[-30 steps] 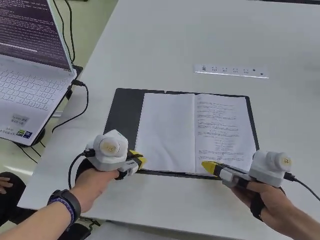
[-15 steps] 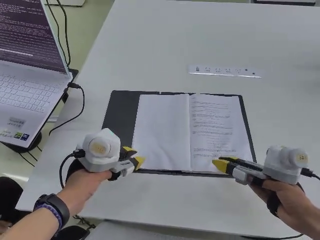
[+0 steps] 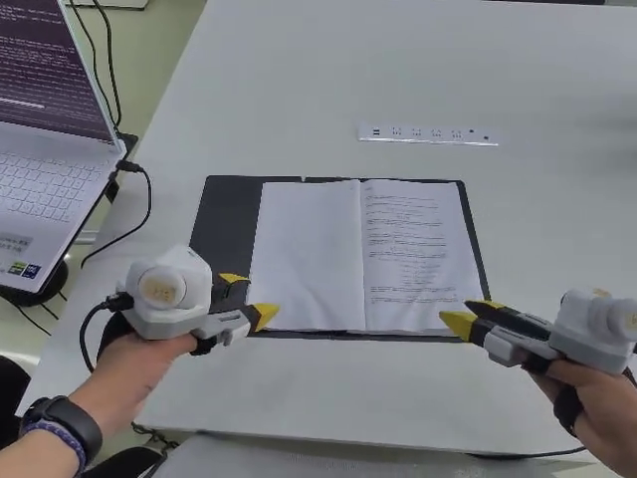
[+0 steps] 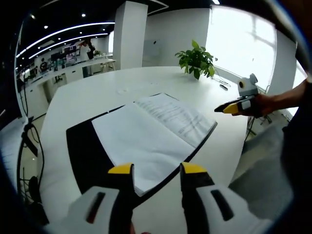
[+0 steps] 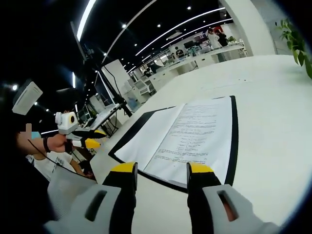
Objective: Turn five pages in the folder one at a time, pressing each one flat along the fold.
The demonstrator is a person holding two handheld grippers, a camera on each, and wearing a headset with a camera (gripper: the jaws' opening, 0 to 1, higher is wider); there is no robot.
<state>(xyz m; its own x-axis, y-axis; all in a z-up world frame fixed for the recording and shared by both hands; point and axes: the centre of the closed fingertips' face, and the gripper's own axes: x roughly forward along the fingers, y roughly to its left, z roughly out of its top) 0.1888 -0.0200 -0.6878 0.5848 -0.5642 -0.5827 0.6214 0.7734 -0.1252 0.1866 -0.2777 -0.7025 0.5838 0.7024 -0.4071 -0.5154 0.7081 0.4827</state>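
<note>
As folder lies open, L/R tongs gape.

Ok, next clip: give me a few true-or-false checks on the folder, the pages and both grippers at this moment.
1. The folder lies open on the table. True.
2. The printed page is on the left half. False: it is on the right, and the blank page is on the left.
3. The right gripper is clamped on a page corner. False: its jaws stand apart, holding nothing, by the folder's lower right corner.
4. The left gripper is open. True.
5. The laptop is closed. False: it is open, with its screen lit.
</note>
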